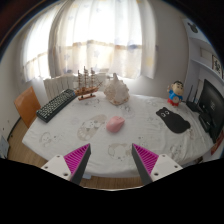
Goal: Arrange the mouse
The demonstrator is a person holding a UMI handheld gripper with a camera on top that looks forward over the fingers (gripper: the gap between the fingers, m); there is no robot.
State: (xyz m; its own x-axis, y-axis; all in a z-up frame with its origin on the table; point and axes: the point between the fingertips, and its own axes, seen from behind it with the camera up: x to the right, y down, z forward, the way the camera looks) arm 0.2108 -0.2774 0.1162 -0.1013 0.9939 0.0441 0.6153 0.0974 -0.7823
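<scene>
Hovering above the near edge of the table [60, 135], gripper [112, 160] standing wide open, holding nothing, pink pads [76, 160] spread well apart. Lying ahead of the fingers, near the middle of the white tablecloth: pink mouse [116, 123], untouched. Sitting just left of the mouse: faint cat-shaped print or mat [91, 127], hard to tell which. Resting toward the right edge: black cat-shaped mat [174, 120]. Stretching along the left edge: black keyboard [55, 104]. Standing at the far edge: model ship [87, 84], beside it a pale lumpy object [118, 92]. Perching at the far right corner: small figure [176, 95], with a dark monitor [211, 103] beyond it.
</scene>
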